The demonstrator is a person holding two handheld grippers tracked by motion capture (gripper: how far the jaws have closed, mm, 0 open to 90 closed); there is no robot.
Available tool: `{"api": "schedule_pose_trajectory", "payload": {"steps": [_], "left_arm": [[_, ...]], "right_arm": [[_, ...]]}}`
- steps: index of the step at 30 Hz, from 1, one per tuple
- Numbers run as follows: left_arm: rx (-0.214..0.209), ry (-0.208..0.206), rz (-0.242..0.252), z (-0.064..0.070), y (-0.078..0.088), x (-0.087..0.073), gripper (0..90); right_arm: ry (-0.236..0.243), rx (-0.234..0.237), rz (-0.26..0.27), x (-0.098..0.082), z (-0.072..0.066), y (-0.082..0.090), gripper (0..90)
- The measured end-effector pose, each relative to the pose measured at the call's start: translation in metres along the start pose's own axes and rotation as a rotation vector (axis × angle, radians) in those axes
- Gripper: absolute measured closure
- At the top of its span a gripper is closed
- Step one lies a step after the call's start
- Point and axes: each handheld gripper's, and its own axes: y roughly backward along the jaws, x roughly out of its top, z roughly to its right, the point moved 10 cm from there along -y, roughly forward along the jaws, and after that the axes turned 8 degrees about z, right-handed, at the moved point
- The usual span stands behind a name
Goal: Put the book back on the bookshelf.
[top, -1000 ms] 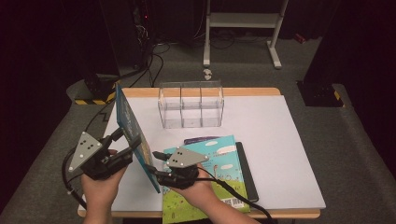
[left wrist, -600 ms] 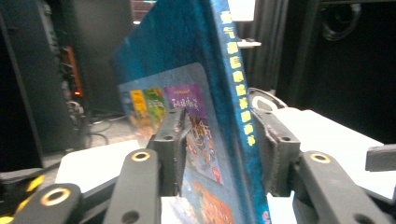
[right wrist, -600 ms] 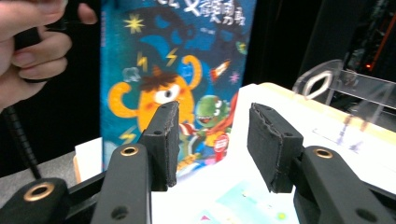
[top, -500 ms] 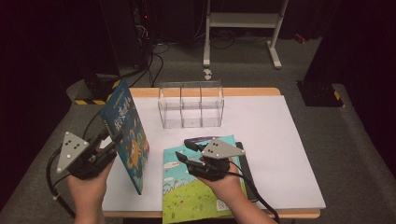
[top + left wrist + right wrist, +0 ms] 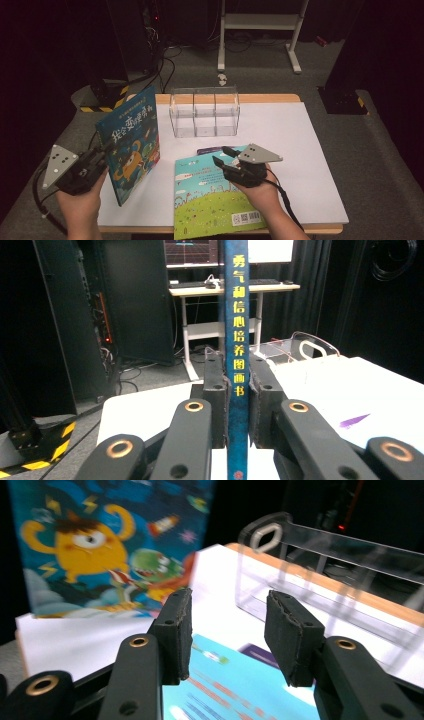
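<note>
While your left gripper (image 5: 102, 150) fingers pinch the stiff, thin blue book (image 5: 131, 145) by its spine, upright, right gripper (image 5: 224, 156) fingers spread empty at 3 o'clock.

Left claw (image 5: 106, 148) clamped, right claw (image 5: 220, 156) open

- Two black jaws of the right gripper (image 5: 227, 635) stand apart, nothing between them, above a light-blue book (image 5: 240, 695).
- A monster-covered book (image 5: 100, 545) stands upright at left (blurred).
- A clear plastic organiser (image 5: 320, 565) sits on the white table (image 5: 75, 640).
</note>
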Motion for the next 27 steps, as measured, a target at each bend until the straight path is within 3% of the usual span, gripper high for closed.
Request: {"api": "schedule_pose_trajectory", "payload": {"steps": [3, 4, 5, 9, 14, 20, 27], "left_arm": [[0.004, 0.0, -0.004, -0.003, 0.001, 0.001, 80.7], [0.0, 0.009, -0.006, -0.004, 0.002, 0.001, 80.8], [-0.002, 0.016, -0.007, -0.005, 0.003, 0.001, 80.9], [-0.015, 0.031, -0.015, -0.008, 0.009, 0.001, 81.0], [-0.02, 0.033, -0.011, -0.01, 0.013, 0.0, 80.8], [-0.038, 0.021, -0.017, -0.014, 0.027, -0.004, 80.3], [-0.018, 0.014, -0.019, -0.024, 0.038, -0.006, 79.2]], "right_arm": [[-0.004, -0.046, -0.001, -0.006, 0.019, 0.014, 53.4], [-0.004, -0.046, -0.001, -0.006, 0.019, 0.014, 53.4], [-0.003, -0.09, -0.003, -0.013, 0.033, 0.024, 53.1], [0.015, -0.176, -0.028, -0.035, 0.06, 0.041, 52.7], [-0.004, -0.248, -0.054, -0.062, 0.083, 0.054, 52.8], [-0.055, -0.27, -0.061, -0.079, 0.095, 0.06, 53.1], [-0.072, -0.265, -0.041, -0.074, 0.094, 0.059, 53.1]]}}
